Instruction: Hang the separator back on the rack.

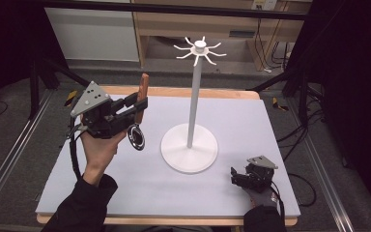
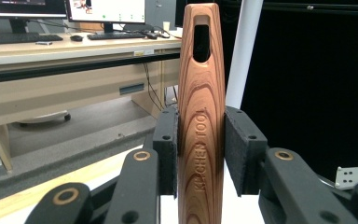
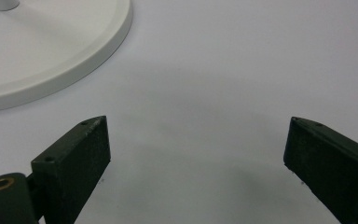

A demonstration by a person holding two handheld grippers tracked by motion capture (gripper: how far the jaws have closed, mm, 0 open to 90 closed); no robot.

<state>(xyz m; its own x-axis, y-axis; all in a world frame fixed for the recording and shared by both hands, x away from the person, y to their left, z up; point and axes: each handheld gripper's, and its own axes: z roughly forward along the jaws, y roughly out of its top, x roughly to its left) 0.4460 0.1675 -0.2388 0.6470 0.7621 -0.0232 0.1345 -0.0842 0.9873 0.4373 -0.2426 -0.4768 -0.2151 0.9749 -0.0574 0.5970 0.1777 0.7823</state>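
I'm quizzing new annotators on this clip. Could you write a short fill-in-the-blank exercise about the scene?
1. The left gripper is shut on the utensil's ____ handle.
2. The letters on that handle read KITCHEN ____.
3. The right gripper rests over the table with its jaws ____.
4. The white stand has a round base and curved ____ at its top.

Missing words: wooden; TOOL; open; hooks

Wooden-handled kitchen utensil (image 1: 140,104), upright, held aloft

Wood-grained brown handle (image 2: 201,121), white stand (image 1: 190,145), black tongs (image 2: 200,149)
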